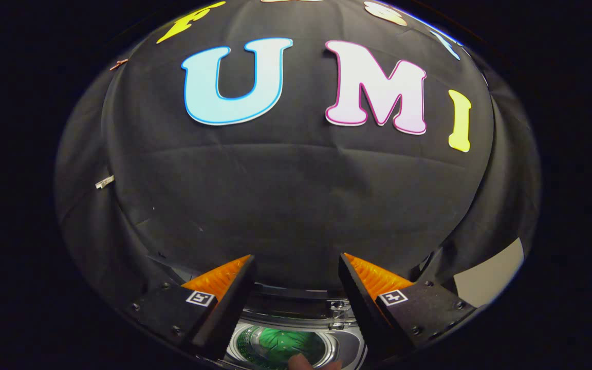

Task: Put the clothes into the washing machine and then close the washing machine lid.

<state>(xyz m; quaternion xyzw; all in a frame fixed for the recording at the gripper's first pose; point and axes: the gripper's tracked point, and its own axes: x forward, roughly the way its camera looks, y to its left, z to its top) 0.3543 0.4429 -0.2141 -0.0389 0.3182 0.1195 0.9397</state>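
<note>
Green, glossy cloth (281,343) lies inside the round drum of the washing machine (345,354), low between the two fingers of the hand-held gripper (296,267). Its ribbed, wedge-shaped fingers stand wide apart, holding nothing. A fingertip (301,361) shows at the drum's near rim. Beyond, wrinkled black cloth (296,190) forms the booth wall.

Washing machine (296,329) below spread fingers, lid up, green cloth (285,343) inside drum
</note>
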